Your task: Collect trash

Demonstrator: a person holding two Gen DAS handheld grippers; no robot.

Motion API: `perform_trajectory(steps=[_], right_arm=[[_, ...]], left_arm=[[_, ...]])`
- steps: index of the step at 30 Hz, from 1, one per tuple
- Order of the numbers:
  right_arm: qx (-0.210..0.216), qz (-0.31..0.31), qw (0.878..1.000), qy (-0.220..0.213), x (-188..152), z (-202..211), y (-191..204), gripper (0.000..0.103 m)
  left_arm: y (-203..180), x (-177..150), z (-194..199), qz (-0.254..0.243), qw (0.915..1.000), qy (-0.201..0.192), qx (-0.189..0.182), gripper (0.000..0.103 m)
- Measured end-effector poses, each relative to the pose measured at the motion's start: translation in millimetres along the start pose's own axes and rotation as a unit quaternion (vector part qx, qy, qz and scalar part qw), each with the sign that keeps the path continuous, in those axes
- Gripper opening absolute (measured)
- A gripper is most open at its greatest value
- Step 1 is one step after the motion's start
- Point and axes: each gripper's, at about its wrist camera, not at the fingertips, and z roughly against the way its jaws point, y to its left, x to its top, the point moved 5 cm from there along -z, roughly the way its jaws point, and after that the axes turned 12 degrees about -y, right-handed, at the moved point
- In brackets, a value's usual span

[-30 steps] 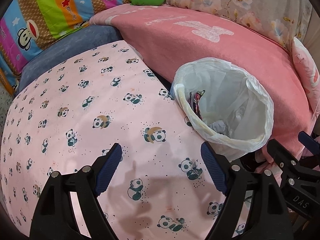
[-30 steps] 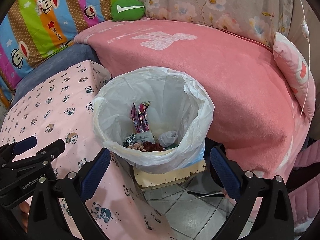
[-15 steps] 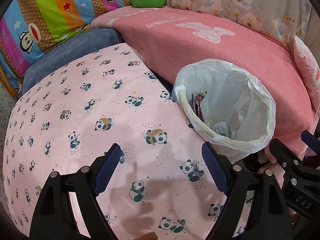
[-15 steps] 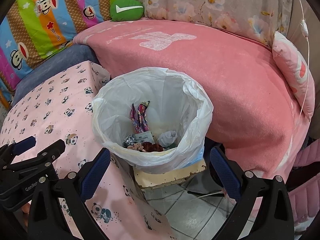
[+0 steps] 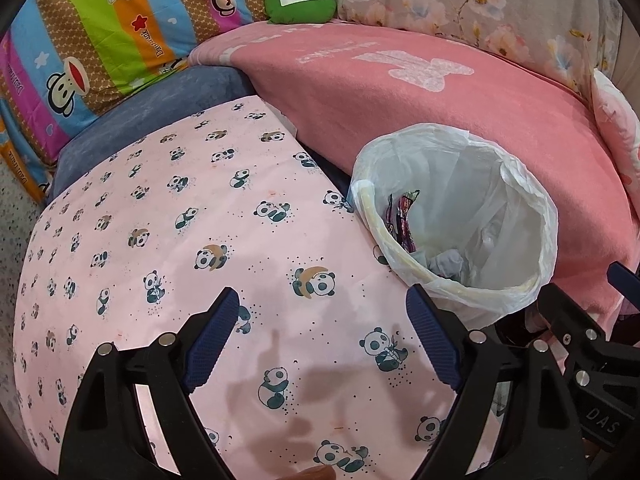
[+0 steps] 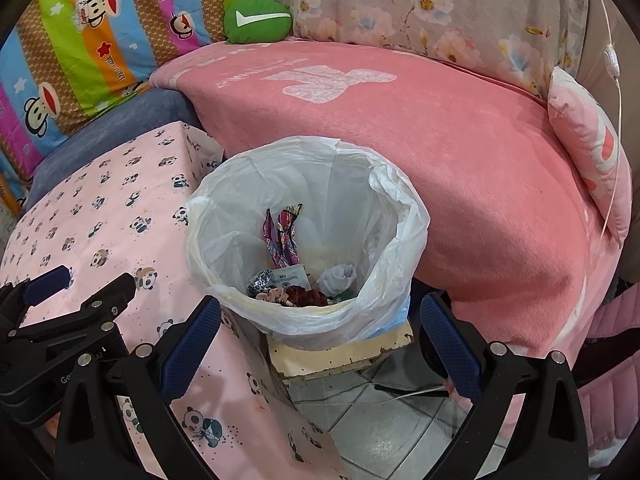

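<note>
over the bin point(image 6: 304, 320), right gripper point(image 6: 320, 344) spread, empty.

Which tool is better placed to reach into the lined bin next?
Right. The right tool points at the bin, open mouth centred ahead. The left tool hovers over the panda cloth, bin off to its right.

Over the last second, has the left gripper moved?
Yes, slightly. In the left wrist view the green cushion and bin slid a little right and down, so the open left gripper drifted slightly left and up.
</note>
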Motion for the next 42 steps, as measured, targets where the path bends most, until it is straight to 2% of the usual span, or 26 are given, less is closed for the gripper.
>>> perform_trajectory(steps=[42], right_arm=[[-0.003,-0.002,1.000,0.001,-2.3,-4.6,-2.6,0.096]], left_arm=[[-5.7,3.5,-7.5,-0.005,0.9999,0.004,0.011,0.081]])
